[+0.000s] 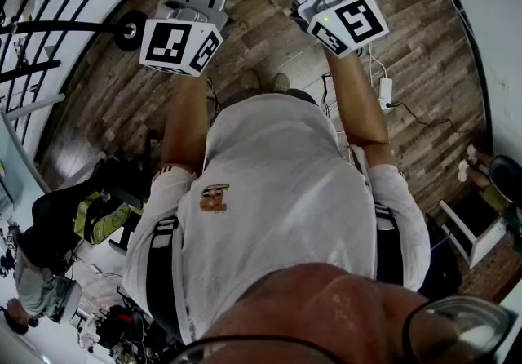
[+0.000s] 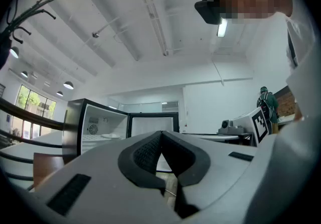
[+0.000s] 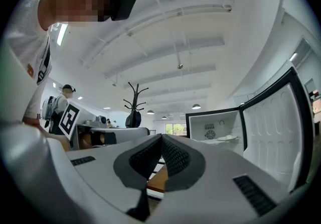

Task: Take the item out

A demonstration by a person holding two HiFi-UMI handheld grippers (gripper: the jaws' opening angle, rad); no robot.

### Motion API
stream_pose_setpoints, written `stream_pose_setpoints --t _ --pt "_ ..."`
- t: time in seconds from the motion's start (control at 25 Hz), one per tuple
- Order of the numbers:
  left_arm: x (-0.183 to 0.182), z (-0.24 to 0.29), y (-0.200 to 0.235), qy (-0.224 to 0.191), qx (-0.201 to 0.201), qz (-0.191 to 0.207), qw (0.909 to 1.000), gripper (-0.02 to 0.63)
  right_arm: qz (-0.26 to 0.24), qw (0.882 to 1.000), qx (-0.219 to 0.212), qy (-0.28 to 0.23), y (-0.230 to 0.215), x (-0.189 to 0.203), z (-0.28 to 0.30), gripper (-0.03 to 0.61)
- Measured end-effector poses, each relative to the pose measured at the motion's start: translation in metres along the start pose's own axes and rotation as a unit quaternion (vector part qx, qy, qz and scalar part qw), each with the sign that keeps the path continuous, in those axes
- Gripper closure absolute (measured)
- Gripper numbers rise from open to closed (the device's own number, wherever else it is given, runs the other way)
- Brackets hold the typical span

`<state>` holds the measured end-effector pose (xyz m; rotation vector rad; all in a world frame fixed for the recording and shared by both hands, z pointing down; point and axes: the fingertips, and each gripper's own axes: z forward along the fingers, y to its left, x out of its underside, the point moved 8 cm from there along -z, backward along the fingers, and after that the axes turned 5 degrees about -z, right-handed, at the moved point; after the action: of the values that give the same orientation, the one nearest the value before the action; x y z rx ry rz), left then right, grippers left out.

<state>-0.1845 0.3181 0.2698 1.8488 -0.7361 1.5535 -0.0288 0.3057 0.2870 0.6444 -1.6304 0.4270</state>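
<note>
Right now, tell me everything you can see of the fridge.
The fridge is a black-cased box with a white liner, upright, its door swung wide open; the door's inside is white moulded plastic with ribbed panels. The back wall bears a round fan-like mark. A flat white dish lies on its shelf. Its base is out of sight.

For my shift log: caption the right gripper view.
Right gripper, shut and empty; open fridge at right with a white dish inside.

A white shallow dish (image 2: pixel 111 135) is lying flat on the open fridge's (image 2: pixel 73 122) shelf, well beyond the left gripper's fingers (image 2: pixel 145 151), to their left.
</note>
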Motion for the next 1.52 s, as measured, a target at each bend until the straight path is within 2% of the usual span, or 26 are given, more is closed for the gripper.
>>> stream_pose_setpoints --t 0.52,1.12,1.52 --pt "0.001 0.010 0.031 -0.009 0.011 -0.003 0.9999 0.595 -0.001 1.000 0.012 -0.013 -0.011 0.003 0.024 0.545" --pt "0.002 -0.003 0.102 -0.019 0.030 -0.017 0.9992 0.595 -0.005 0.999 0.044 -0.006 0.000 0.019 0.075 0.545" --pt "0.005 0.033 0.118 -0.020 0.032 -0.009 0.9993 0.595 -0.008 0.999 0.046 -0.016 -0.038 0.025 0.088 0.545"
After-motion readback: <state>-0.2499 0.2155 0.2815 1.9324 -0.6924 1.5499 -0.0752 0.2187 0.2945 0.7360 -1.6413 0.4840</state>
